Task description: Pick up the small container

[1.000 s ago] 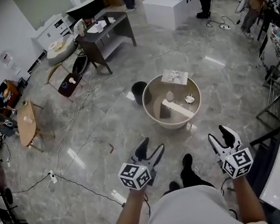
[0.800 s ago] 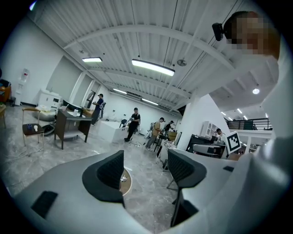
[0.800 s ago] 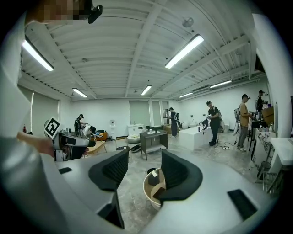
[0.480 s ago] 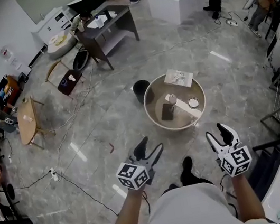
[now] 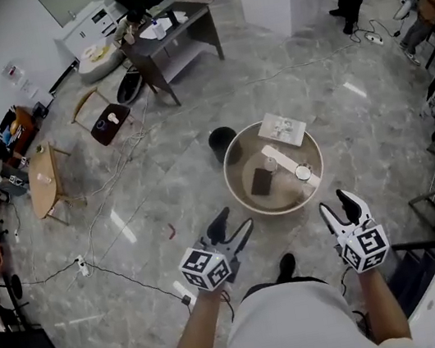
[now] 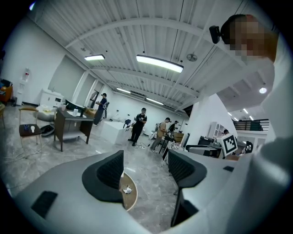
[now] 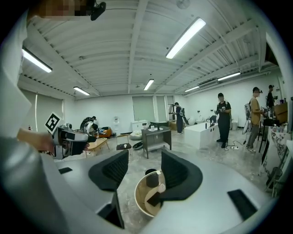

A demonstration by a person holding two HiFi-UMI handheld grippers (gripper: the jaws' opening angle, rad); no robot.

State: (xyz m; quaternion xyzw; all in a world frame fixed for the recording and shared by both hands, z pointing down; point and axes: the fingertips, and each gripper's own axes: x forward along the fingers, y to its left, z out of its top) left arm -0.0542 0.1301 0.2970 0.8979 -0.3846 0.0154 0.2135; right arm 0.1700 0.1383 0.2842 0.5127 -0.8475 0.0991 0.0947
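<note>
beige table whole from head view, sliver in left gripper view; left tool, right tool apart.

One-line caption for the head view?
Left gripper and right gripper, open and empty, short of a round table.

The person wears a white short-sleeved top and a dark shoe. The left gripper has black jaws, the right gripper white ones edged in black. Each carries a white cube with black square markers. The pads are black and ribbed, set on pale grey bodies
</note>
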